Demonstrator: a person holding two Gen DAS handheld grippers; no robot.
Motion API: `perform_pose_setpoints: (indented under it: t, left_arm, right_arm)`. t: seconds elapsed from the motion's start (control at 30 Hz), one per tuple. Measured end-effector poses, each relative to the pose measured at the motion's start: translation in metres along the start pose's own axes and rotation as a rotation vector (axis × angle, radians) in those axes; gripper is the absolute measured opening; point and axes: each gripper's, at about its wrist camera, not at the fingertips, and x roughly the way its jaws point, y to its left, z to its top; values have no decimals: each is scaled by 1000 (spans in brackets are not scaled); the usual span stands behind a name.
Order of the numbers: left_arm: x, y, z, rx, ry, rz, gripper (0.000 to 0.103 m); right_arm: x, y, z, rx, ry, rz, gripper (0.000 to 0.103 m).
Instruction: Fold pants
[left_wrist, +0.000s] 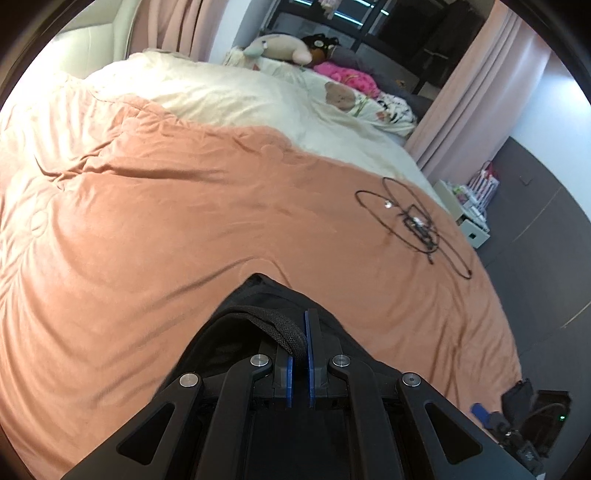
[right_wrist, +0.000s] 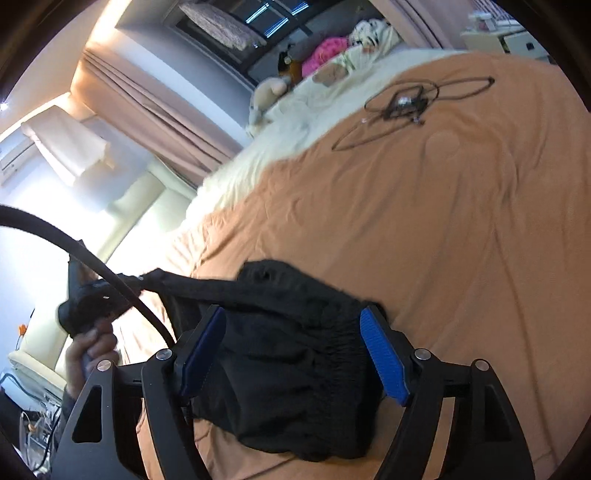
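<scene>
The black pants (right_wrist: 295, 354) lie bunched on the orange blanket (right_wrist: 443, 229), with the gathered waistband toward the right. My right gripper (right_wrist: 293, 352) is open. Its blue pads (right_wrist: 384, 354) stand on either side of the cloth without pressing it. A stretched strip of the pants runs left to my left gripper (right_wrist: 136, 282), which a hand (right_wrist: 92, 350) holds. In the left wrist view, my left gripper (left_wrist: 301, 332) is shut on a black woven band of the pants (left_wrist: 266, 306), just above the blanket (left_wrist: 166, 221).
A coiled black cable (left_wrist: 413, 221) lies on the blanket's far right side. A cream duvet (left_wrist: 207, 96), plush toys (left_wrist: 280, 48) and a pink cloth (left_wrist: 347, 77) sit at the bed's far end. Curtains (left_wrist: 472, 92) and a white box (left_wrist: 469, 221) stand beside the bed.
</scene>
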Motion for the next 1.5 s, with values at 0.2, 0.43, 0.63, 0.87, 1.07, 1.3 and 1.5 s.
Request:
perform_pose_setpoints:
  t: [0.2,0.43,0.63,0.87,1.07,1.3,1.5]
  left_arm:
    - [41,13,11,-34,62,41,6]
    - [80,22,16,-45,132,78,6]
    - [104,29,20,-56,161,104,7]
    - [88,31,13,3,168,131,40]
    - [68,29,0,87,151,197,65]
    - [100,16,-27,200,284,270,54]
    - [138,10,-27,210,324,303,35]
  right_arm:
    - [34,-3,4,-92,72,-151,75]
    - [74,29,4,-259,166,-157,74]
    - [99,20,6,-282,192,-169,22]
    - [89,-3,1,-226,132,-144,15]
    - [81,-8,-6,-223,105,-124,15]
    - [76,-17,-6,-197,97,-105,15]
    - [77,-21,-5,-185,98,-104,13]
